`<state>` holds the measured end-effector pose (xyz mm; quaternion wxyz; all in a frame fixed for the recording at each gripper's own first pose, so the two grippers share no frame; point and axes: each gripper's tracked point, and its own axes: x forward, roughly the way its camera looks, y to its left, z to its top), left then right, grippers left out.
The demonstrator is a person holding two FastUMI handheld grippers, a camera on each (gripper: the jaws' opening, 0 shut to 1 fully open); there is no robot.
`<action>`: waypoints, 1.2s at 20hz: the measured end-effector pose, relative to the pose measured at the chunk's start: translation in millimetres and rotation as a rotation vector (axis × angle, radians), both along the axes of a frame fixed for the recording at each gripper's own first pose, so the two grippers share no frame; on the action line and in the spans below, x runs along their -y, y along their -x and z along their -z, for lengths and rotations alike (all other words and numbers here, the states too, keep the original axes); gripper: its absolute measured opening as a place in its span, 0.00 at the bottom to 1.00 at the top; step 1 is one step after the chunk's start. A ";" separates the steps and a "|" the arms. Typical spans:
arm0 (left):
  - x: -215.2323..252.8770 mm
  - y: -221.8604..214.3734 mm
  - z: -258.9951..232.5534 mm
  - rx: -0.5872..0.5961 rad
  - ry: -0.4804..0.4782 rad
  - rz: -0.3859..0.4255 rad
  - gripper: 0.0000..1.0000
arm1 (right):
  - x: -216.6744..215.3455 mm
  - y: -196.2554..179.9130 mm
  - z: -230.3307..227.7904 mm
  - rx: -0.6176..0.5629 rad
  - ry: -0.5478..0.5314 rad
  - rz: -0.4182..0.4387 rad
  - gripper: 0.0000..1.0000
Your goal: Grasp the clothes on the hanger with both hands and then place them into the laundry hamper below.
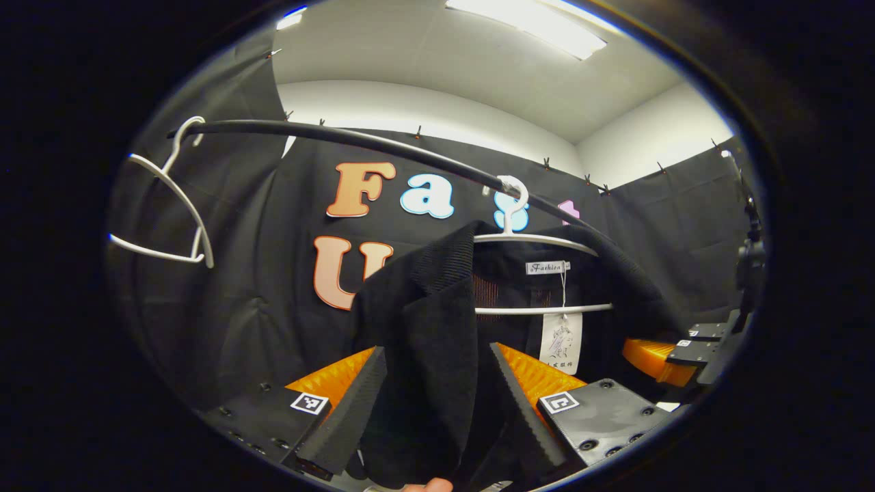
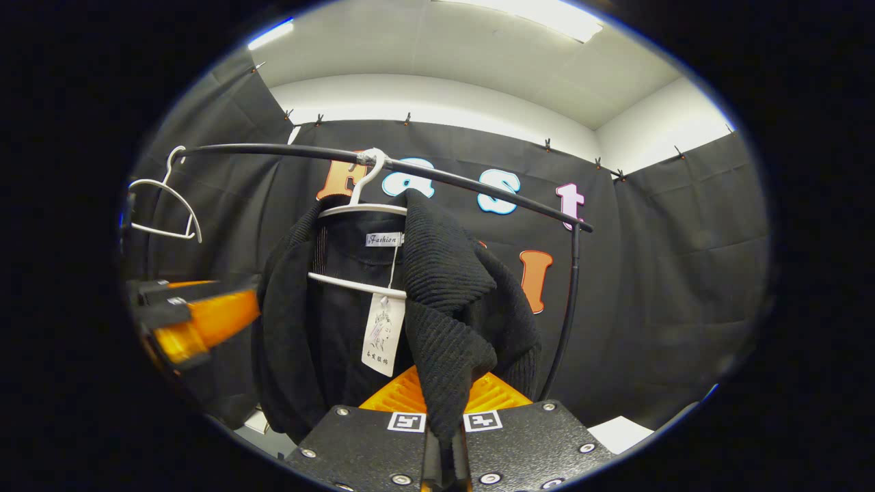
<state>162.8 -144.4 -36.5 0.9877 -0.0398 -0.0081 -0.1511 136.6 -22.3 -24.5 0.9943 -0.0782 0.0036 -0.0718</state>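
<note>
- Left gripper (image 1: 437,403): fingers spread wide w/ the left front panel of the black jacket (image 1: 437,355) hanging down between them. Cloth looks close to both pads, but I can't tell if either one presses – reads as bracketing, not pinching yet.
- Right gripper (image 2: 444,451): fingers pressed together on a fold of the jacket's ribbed lapel (image 2: 444,301), cloth running straight down into the closed gap. That's a real pinch.
- In the right gripper view the left gripper sits just beside the jacket's other edge, on the far side from the lapel.
- Jacket itself: on the white hanger (image 2: 362,205), collar and shoulders draped over it, paper tag (image 2: 383,335) dangling from the neck below the hanger's crossbar.
- Hanger hook is over the black rail (image 2: 437,174). A 2nd, bare hanger (image 1: 171,205) hangs near the rail's end, well apart from the jacket.
- Progress, my read: early. Both hands are at the garment, one grip made, the other about to be made.
- Left to do: close the left fingers on the panel, slip the jacket off the hanger's shoulders, lower it under the rail, drop it in the hamper.
- Hamper: can't place it from here, so nothing to say on the drop yet.
- Watch item: hanger may ride up off the rail w/ the jacket if pulled one-sided.
</note>
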 end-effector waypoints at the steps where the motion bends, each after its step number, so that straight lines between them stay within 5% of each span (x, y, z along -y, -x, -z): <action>1: 8.6 -11.1 7.0 -0.009 -0.007 0.003 0.96 | -0.2 -1.0 0.8 -0.002 0.003 0.011 0.06; 4: 20.0 -35.7 28.5 -0.040 -0.026 0.028 0.93 | 0.1 -1.6 4.9 -0.009 0.004 0.058 0.06; 7: 26.2 -59.2 44.6 -0.039 -0.048 0.030 1.00 | -1.5 -2.7 4.5 -0.004 -0.001 0.088 0.06; 8: 23.4 -64.3 47.5 -0.035 -0.063 0.006 0.93 | -3.0 -2.6 3.0 0.003 -0.005 0.086 0.03; 11: -5.0 -78.1 49.9 -0.017 -0.096 -0.123 1.00 | 2.4 -4.1 2.7 0.017 0.007 0.086 0.06; 12: -15.6 -80.9 48.9 -0.010 -0.099 -0.159 0.92 | 3.4 -5.0 4.3 0.018 0.003 0.076 0.06; 15: -42.2 -83.9 45.9 -0.004 -0.100 -0.210 0.92 | 7.0 -12.3 5.6 0.030 -0.012 0.030 0.06; 21: -64.4 -73.2 20.8 0.038 -0.075 -0.198 0.16 | 16.7 -7.4 2.3 0.042 -0.036 0.028 0.06; 24: -66.4 -69.9 15.1 0.020 -0.071 -0.138 0.13 | 23.7 5.4 -11.5 0.080 -0.066 0.107 0.06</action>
